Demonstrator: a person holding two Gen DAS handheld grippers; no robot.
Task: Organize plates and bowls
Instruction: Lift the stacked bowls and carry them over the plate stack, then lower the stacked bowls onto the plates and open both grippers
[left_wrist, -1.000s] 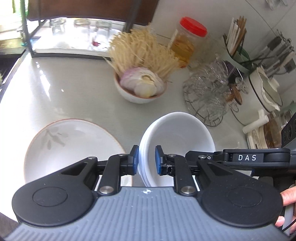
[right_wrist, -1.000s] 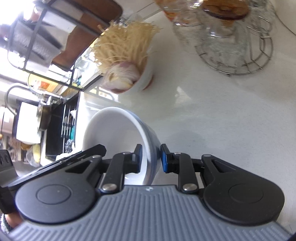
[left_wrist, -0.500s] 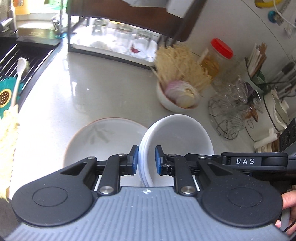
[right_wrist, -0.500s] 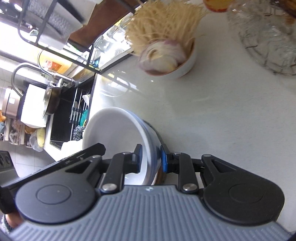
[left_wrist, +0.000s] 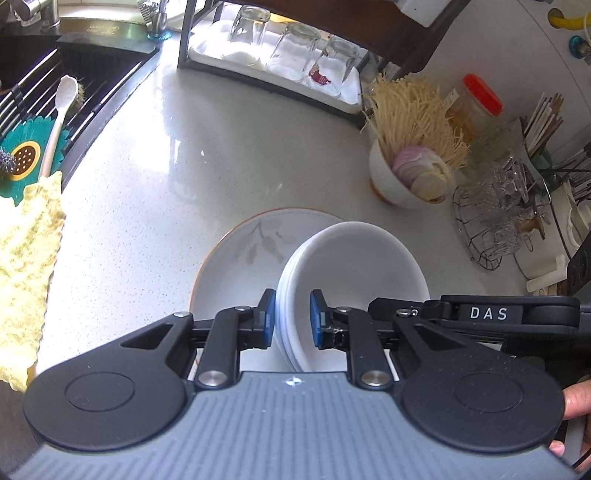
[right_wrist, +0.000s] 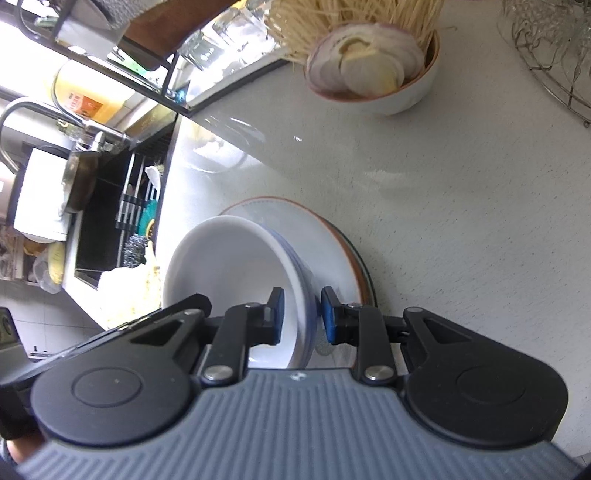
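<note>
Bowls first, from my left-hand camera: I've got my left gripper (left_wrist: 292, 317) pinching the near rim of a stack of white bowls (left_wrist: 354, 273), one blue pad outside the wall and one inside, pressed tight on it. The stack hangs tilted over the leaf-pattern plate (left_wrist: 236, 266), which sits flat on the white counter (left_wrist: 184, 177). My right gripper shows at the right edge of that view, arm reaching in to the opposite side of the stack, plus a bit of my hand (left_wrist: 574, 402) on its handle. Further back there's a bowl of onion slices and noodles (left_wrist: 413, 173), a wire basket of glasses (left_wrist: 498, 218) and upturned glasses on a rack (left_wrist: 291, 51).

Right-hand camera: my right gripper (right_wrist: 303, 314) straddles the other rim of the same stack, pads on either side of the wall and, as far as I can tell, clamped on. The plate sits just under and behind the bowls here too.

Progress-wise, I'd say roughly halfway: bowls are already nested and lined up over the plate, but not set down yet. Left to do: lower them onto the plate, let go with both, then probably deal with whatever else needs tidying.
</note>
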